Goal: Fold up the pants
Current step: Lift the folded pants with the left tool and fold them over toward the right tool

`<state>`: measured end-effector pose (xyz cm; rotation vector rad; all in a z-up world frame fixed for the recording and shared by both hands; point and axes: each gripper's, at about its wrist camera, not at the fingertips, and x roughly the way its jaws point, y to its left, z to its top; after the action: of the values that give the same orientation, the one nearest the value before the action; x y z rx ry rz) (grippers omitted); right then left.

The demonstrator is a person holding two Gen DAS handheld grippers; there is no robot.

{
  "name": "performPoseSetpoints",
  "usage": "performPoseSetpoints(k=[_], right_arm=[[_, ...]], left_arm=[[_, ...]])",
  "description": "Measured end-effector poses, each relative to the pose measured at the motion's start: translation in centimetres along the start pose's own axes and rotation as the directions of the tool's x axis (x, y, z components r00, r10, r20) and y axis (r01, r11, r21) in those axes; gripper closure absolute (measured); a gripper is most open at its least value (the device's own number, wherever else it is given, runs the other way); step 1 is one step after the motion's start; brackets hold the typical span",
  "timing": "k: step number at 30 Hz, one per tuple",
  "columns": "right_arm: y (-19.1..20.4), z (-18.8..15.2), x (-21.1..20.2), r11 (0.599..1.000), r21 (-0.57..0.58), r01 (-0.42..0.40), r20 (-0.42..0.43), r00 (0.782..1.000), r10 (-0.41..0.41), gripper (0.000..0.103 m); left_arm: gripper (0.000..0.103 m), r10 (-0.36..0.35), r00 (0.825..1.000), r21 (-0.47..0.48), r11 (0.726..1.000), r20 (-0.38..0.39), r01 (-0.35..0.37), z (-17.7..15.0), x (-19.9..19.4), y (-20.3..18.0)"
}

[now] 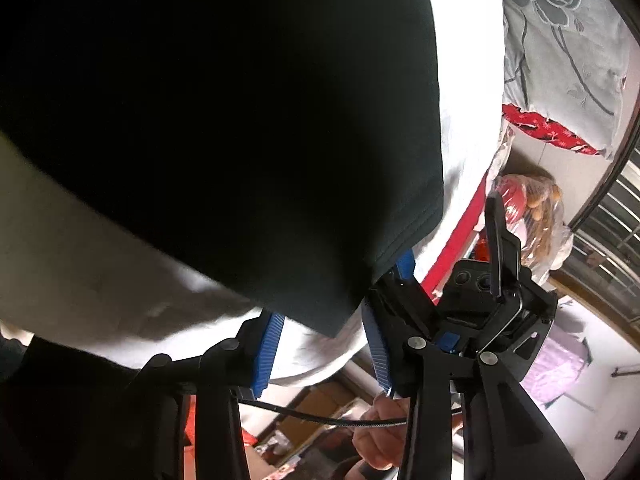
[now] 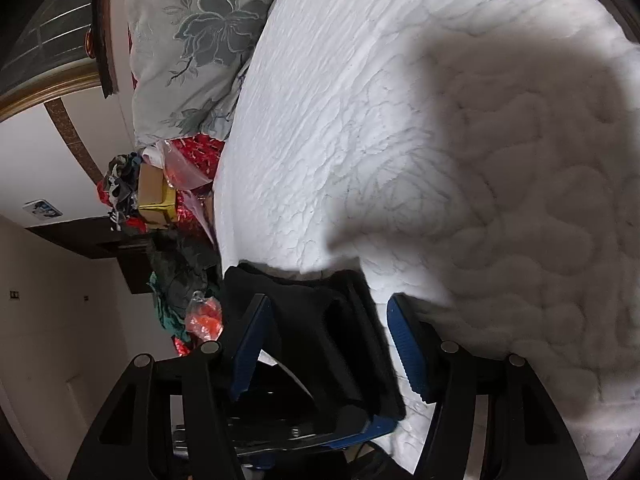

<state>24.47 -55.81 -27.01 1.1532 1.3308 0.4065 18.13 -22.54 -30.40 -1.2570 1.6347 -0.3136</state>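
The black pants (image 1: 224, 132) lie spread on the white quilted bed (image 1: 468, 80) and fill most of the left wrist view. Their hemmed corner hangs toward my left gripper (image 1: 324, 344), whose blue-padded jaws stand apart with the hem just above the gap. My right gripper shows in this view (image 1: 404, 268) at the hem corner. In the right wrist view my right gripper (image 2: 328, 344) stands open around a bunched black fold of the pants (image 2: 320, 320) at the bed's edge (image 2: 360, 100).
A grey floral pillow (image 2: 192, 40) and red cloth (image 2: 196, 152) lie at the head of the bed. Boxes (image 2: 154, 196), clothes and bags (image 2: 204, 316) are piled beside the bed. A hand (image 1: 376, 440) holds a gripper handle.
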Motion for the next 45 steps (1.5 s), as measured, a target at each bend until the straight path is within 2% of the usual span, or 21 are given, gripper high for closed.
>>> performPoseSetpoints(k=[4,7,10,15,16,19,25,28,29,31,33,34,38,41,42,43,44,45], right_arm=[[0.0,0.0,0.3,1.000,-0.006,-0.030,-0.026,0.999,0.030,0.042],[-0.5,-0.2,0.2,0.998,0.022,-0.061,-0.027,0.998,0.062,0.042],[-0.4,-0.1,0.5,0.998,0.034,-0.056,-0.032,0.998,0.057,0.041],[0.5,0.3,1.7,1.000,0.013,-0.023,-0.045,0.999,0.024,0.041],[0.6,0.3,1.7,1.000,0.010,-0.014,-0.043,0.999,0.015,0.045],[0.4,0.0,1.2,1.000,0.005,0.022,-0.017,1.000,-0.022,0.071],[-0.1,-0.4,0.2,1.000,0.005,0.014,0.031,0.999,-0.014,0.082],[0.5,-0.7,0.3,1.000,-0.001,0.027,0.044,0.999,-0.027,0.084],[0.6,-0.7,0.2,1.000,0.000,0.028,0.048,0.998,-0.028,0.079],[1.0,-0.6,-0.1,0.999,-0.017,0.045,0.050,0.998,-0.044,0.077],[1.6,-0.7,-0.8,0.989,-0.060,0.132,0.086,0.988,-0.127,0.062],[1.7,-0.7,-1.1,0.986,-0.073,0.150,0.105,0.984,-0.142,0.042],[1.0,-0.4,-0.4,0.994,-0.045,0.100,0.093,0.991,-0.095,0.036],[1.5,-0.1,0.8,0.995,-0.064,0.077,0.059,0.996,-0.073,0.036],[1.7,0.0,1.2,0.994,-0.075,0.073,0.042,0.997,-0.070,0.037],[2.0,0.0,1.6,0.992,-0.090,0.087,0.024,0.996,-0.085,0.045],[2.2,0.0,1.8,0.988,-0.101,0.114,0.022,0.993,-0.112,0.064],[2.3,-0.1,1.9,0.984,-0.116,0.136,0.012,0.991,-0.136,0.075]], left_arm=[[0.072,-0.015,1.000,0.024,1.000,0.004,0.015,0.1,-0.5,0.4],[0.072,-0.021,0.999,0.027,0.999,0.045,0.020,0.6,-1.3,0.6],[0.072,-0.032,0.998,0.011,0.999,0.047,0.032,1.0,-1.1,0.8],[0.072,0.005,0.998,0.075,0.997,0.056,-0.009,-0.2,-0.6,-0.1],[0.075,0.005,0.999,0.072,0.997,0.049,-0.008,-0.2,-0.5,-0.3],[0.083,-0.011,1.000,0.044,0.999,0.020,0.010,0.2,-0.8,0.3],[0.087,-0.001,1.000,0.055,0.998,0.001,0.001,1.1,-0.7,-0.2],[0.090,-0.006,1.000,0.058,0.998,-0.013,0.006,1.6,-0.4,-0.8],[0.090,-0.005,1.000,0.060,0.998,-0.014,0.006,1.7,-0.3,-0.8],[0.090,-0.003,1.000,0.057,0.998,-0.015,0.004,1.9,-0.1,-0.8],[0.090,-0.004,1.000,0.055,0.998,-0.020,0.005,2.0,0.2,-0.8],[0.090,-0.008,1.000,0.050,0.999,-0.024,0.009,2.1,0.3,-0.8],[0.089,-0.015,0.999,0.043,0.999,-0.034,0.016,2.3,0.3,-0.7],[0.089,-0.022,0.999,0.035,0.999,-0.042,0.023,2.5,0.4,-0.7],[0.089,-0.023,0.999,0.033,0.999,-0.044,0.025,2.6,0.6,-0.7],[0.089,-0.026,0.999,0.030,0.999,-0.046,0.027,2.7,0.6,-0.7],[0.089,-0.027,0.998,0.028,0.999,-0.049,0.028,2.8,0.6,-0.5],[0.089,-0.026,0.998,0.025,0.999,-0.051,0.028,2.9,0.6,-0.6]])
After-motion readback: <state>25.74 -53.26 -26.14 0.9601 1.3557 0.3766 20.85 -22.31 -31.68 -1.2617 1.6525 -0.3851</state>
